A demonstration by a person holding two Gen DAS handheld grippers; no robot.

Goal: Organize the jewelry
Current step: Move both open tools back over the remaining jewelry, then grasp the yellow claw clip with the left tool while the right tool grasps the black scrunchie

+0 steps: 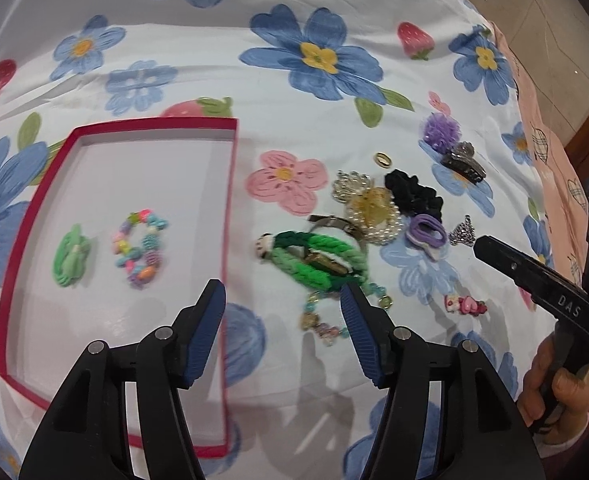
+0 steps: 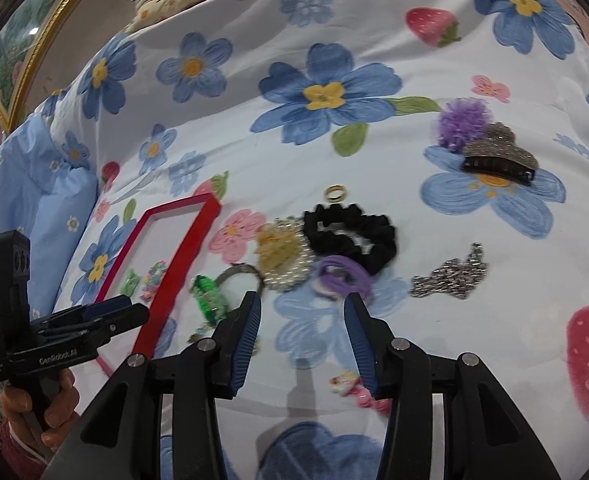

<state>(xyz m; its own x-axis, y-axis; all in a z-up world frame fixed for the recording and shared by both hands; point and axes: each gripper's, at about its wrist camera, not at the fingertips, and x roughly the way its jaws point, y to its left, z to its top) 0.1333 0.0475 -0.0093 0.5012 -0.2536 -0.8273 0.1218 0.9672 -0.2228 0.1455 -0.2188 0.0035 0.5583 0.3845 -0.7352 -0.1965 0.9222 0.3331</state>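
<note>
We hold our left gripper (image 1: 284, 312) and right gripper (image 2: 302, 320) angled downward, jaws parted and empty.

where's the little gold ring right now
The gold ring lies on the flowered cloth, outside the red tray, just behind the black scrunchie. In the right wrist view it sits just above that scrunchie, centre frame.

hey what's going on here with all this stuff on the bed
A person holding a gripper in each hand is sorting jewelry and hair accessories into a red-rimmed box. A green hair tie and a colourful bead bracelet already lie inside. The left gripper and right gripper are both open and empty, above the pile still on the floral sheet.
</note>
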